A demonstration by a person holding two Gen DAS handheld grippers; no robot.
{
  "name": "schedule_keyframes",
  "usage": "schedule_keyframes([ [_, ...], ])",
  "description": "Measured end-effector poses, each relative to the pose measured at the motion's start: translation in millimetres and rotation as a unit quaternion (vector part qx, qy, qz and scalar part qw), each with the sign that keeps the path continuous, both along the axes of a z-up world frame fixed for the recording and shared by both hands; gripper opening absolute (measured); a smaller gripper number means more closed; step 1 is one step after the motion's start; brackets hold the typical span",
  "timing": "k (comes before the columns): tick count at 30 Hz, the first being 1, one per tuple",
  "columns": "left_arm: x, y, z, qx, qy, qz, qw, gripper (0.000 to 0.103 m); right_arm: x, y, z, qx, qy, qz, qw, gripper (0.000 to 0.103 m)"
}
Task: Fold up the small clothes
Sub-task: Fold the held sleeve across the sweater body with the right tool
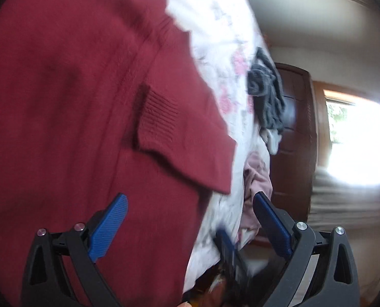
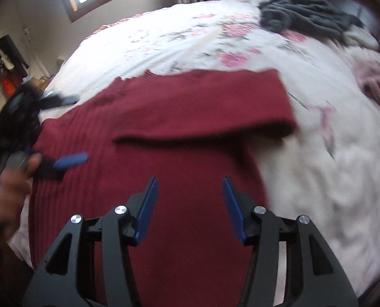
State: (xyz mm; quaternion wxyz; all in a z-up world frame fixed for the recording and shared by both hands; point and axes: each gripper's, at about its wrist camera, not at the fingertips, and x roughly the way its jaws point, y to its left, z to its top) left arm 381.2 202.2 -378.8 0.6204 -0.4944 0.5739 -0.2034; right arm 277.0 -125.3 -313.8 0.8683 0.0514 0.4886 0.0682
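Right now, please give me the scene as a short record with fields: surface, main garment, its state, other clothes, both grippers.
surface: floral bedspread
main garment: red sweater, lying flat
state: one sleeve folded across the body
other clothes: grey garment at the far side; pink garment at the right edge
left gripper: open, holding nothing
right gripper: open, over the sweater

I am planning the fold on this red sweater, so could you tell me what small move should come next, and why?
Probably bring the left hand-held gripper onto the sweater's left edge and close on it. One sleeve already lies folded across the body, both grippers are open and hold nothing, and the right hand-held gripper hovers over the lower body.
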Motion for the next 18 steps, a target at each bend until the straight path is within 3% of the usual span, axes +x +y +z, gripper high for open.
schedule_keyframes([
  [6, 37, -12, -32, -0.010, 0.051, 0.029, 0.9982, 0.097, -64, -56, -18, 0.024, 0.029, -0.069, 0.997, 0.052],
  [8, 45, -11, -34, -0.001, 0.058, 0.037, 0.9976, 0.094, -77, -71, -34, 0.061, 0.052, -0.078, 0.994, 0.045],
  [9, 49, -13, -33, 0.008, 0.061, 0.033, 0.9976, 0.074, -83, -80, -43, 0.095, 0.064, -0.086, 0.990, 0.036],
  [10, 54, -17, -31, 0.024, 0.065, 0.019, 0.9974, 0.031, -89, -87, -51, 0.121, 0.073, -0.093, 0.986, 0.028],
  [11, 58, -19, -30, 0.039, 0.068, 0.012, 0.9969, 0.020, -95, -97, -61, 0.155, 0.081, -0.104, 0.979, 0.026],
  [14, 65, -26, -15, 0.071, 0.050, -0.013, 0.9961, 0.010, -107, -115, -79, 0.216, 0.091, -0.129, 0.963, 0.020],
  [17, 72, -29, 14, 0.086, 0.016, -0.030, 0.9957, 0.008, -110, -121, -85, 0.222, 0.079, -0.150, 0.960, 0.019],
  [18, 75, -27, 22, 0.086, 0.006, -0.036, 0.9956, 0.008, -111, -125, -95, 0.244, 0.094, -0.162, 0.952, 0.017],
])
